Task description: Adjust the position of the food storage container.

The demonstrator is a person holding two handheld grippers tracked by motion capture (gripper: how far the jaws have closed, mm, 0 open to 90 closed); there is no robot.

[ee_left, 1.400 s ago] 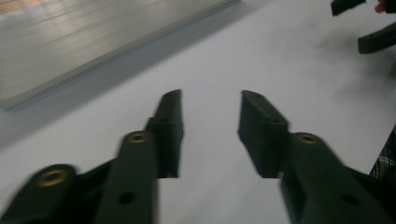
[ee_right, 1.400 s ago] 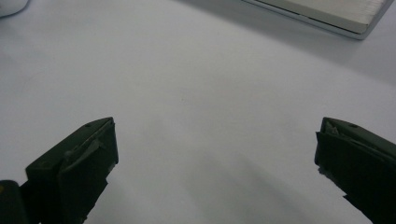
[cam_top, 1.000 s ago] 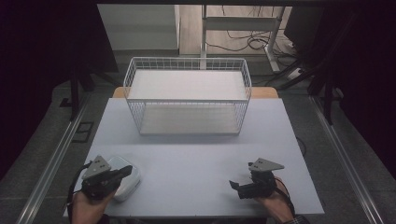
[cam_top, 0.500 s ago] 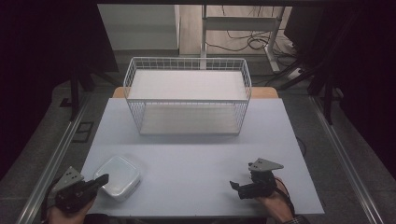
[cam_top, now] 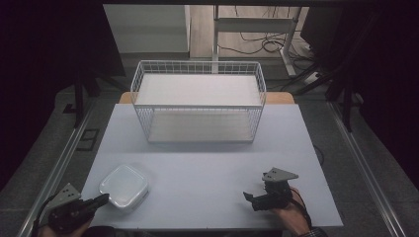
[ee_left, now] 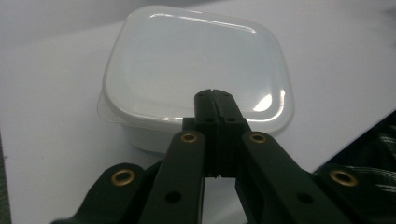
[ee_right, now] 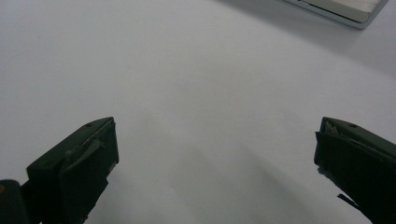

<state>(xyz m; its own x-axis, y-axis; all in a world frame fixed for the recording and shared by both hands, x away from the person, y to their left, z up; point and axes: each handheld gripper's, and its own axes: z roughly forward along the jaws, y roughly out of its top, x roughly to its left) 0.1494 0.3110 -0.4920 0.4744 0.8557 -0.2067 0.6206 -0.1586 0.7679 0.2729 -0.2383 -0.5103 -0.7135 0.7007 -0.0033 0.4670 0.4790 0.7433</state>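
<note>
Black and pressed together on nothing, my left claw (ee_left: pixel 215 100) points straight at the lidded white plastic container (cam_top: pixel 124 185) lying just ahead of it near the desk's (cam_top: pixel 207 163) front-left corner, far nearer than my right claw (cam_top: pixel 253 199), jaws apart.

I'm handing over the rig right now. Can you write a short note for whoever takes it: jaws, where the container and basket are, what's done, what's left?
Left gripper: jaws shut, empty, at the table's near left corner, pointing at the container and just short of it.
Right gripper: jaws open, empty, resting near the front right of the table.
White square plastic container with lid: flat on the pale table, near left, lid on.
White wire basket: at the far middle, nothing visible inside.
Done: the container stands on the table, free of both grippers.
Left: probably open the left jaws, grip the container and carry it to the basket; that goal is a guess.
</note>
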